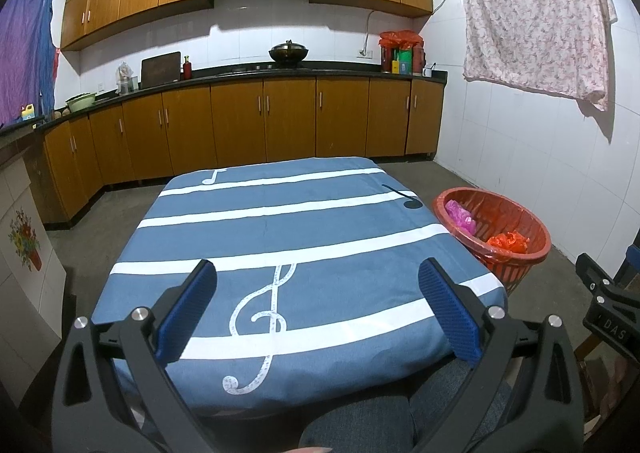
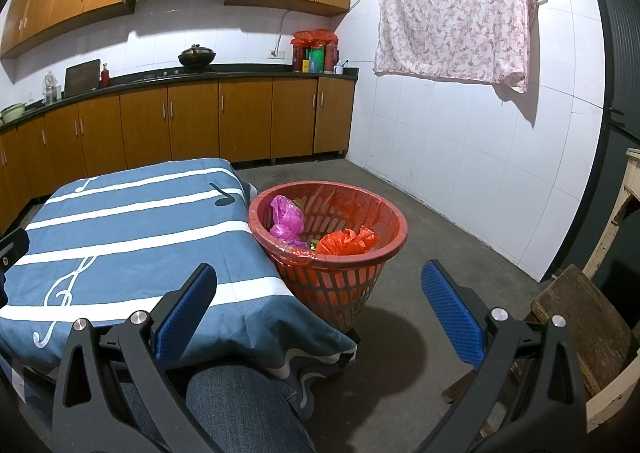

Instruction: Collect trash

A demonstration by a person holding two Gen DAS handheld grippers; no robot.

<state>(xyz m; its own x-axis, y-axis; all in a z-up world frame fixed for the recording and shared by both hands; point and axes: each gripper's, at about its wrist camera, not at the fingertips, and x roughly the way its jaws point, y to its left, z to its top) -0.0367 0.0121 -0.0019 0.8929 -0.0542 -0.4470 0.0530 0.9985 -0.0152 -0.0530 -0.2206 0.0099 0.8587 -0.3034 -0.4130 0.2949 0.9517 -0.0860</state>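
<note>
Kitchen cabinets in orange-brown wood line the far wall, and in front of them stands a table (image 1: pixel 280 237) covered by a blue cloth with white stripes and music notes. Nothing lies on the cloth in either view. A red slatted trash basket (image 2: pixel 332 277) with a red liner stands on the concrete floor, touching the table's right edge near its far right corner. Inside it sit a crumpled pink bag (image 2: pixel 286 217) and a crumpled orange-red bag (image 2: pixel 346 241).

Both tools hang empty at the table's near edge, above the seated person's denim-clad legs. The left hand-held gripper (image 1: pixel 316 305) has its blue pads spread wide over the treble clef print, gripping nothing. The right hand-held gripper (image 2: pixel 320 305) is equally wide apart, gripping nothing, and points past the near right corner toward the basket.

With no loose trash visible on the table or nearby floor, collecting appears finished or between pieces. Any next move would call for finding another scrap outside these views.
</note>
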